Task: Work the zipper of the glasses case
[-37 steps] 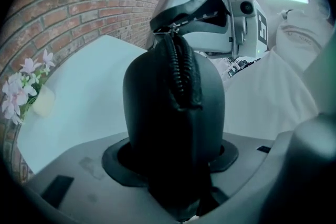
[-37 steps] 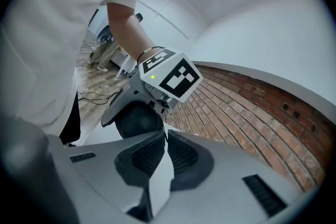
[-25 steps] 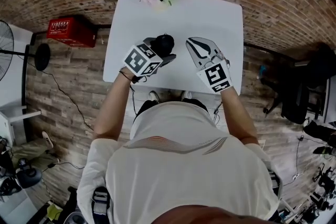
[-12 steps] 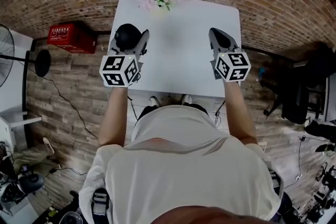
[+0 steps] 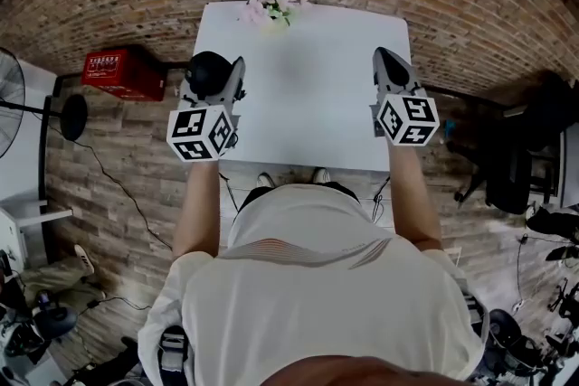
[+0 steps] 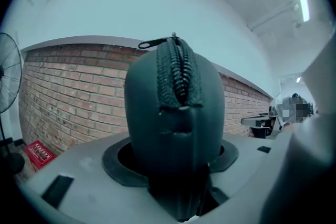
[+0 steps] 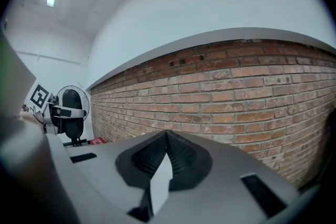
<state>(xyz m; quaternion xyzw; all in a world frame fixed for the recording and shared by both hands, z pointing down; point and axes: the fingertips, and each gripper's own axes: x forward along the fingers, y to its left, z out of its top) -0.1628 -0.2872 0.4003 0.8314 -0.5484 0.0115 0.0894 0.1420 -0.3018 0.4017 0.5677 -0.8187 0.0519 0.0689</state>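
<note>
the left gripper (image 6: 176, 173) has its jaws spread wide and clamped on the dark glasses case (image 6: 176, 113) — the case stands up between them, its zipper (image 6: 179, 73) facing the camera and the pull tab (image 6: 154, 42) jutting left at the top. the right gripper (image 7: 167, 139) has its jaws pressed together, empty. in the head view the case sits over the left edge of the white table (image 5: 308, 95) — the right gripper is near the right edge, well apart from it, with pink flowers (image 5: 271, 3) at the far side.

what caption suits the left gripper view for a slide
Left gripper clamps a dark glasses case, its zipper in full view.
</note>
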